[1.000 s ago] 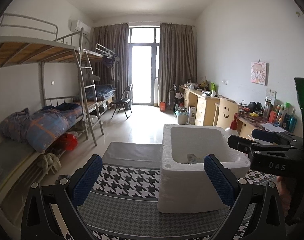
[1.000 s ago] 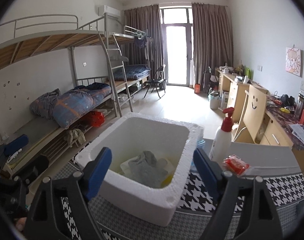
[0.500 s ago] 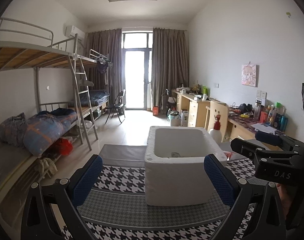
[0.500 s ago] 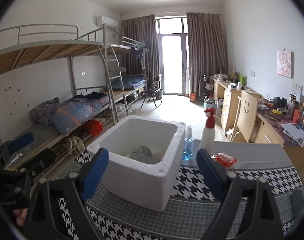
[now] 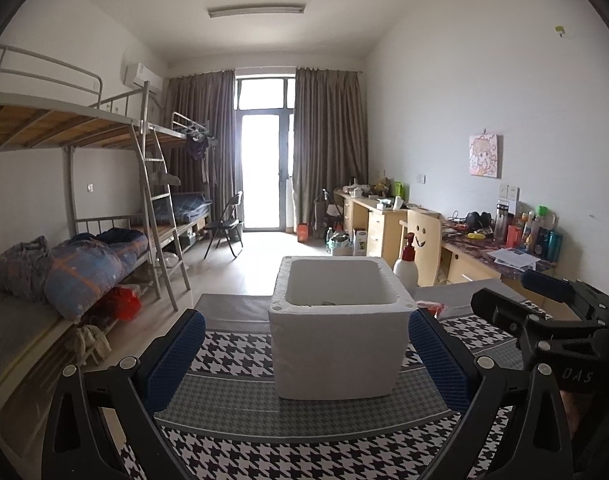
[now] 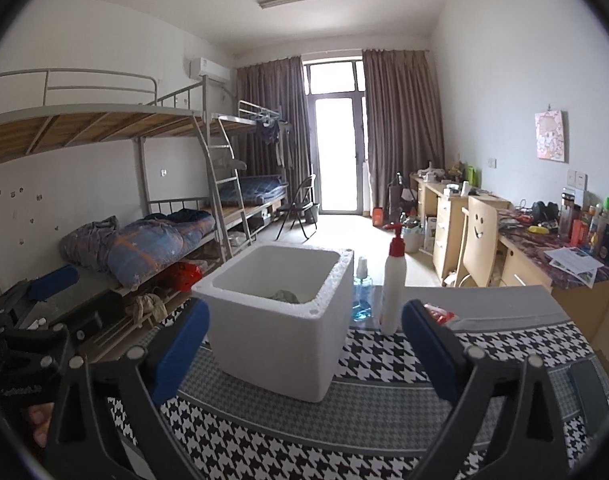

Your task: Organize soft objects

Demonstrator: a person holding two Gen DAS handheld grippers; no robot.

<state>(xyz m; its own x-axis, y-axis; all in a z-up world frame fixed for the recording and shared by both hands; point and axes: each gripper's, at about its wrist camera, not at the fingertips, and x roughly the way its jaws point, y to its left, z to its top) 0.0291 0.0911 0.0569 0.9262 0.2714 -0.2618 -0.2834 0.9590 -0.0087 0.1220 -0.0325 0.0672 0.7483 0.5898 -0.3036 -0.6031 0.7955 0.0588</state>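
Note:
A white foam box (image 5: 340, 344) (image 6: 278, 336) stands on the houndstooth tablecloth (image 5: 244, 360) (image 6: 384, 360). A grey soft cloth (image 6: 286, 295) lies inside it; only a sliver of that cloth (image 5: 327, 303) shows in the left wrist view. My left gripper (image 5: 304, 356) is open and empty, drawn back from the box. My right gripper (image 6: 304, 350) has its jaws opening wide, with nothing pressed between the blue pads; it is also drawn back from the box. The right gripper (image 5: 552, 328) also appears at the right of the left wrist view.
A white pump bottle with a red top (image 6: 394, 280) (image 5: 407, 266) and a blue spray bottle (image 6: 362, 292) stand behind the box. A red packet (image 6: 438, 314) lies near them. Bunk beds (image 5: 84, 216) line the left wall, cluttered desks (image 5: 504, 252) the right.
Both grippers have pulled back from the foam box, which looks smaller and lower in view. The right gripper's pads have spread slightly wider.

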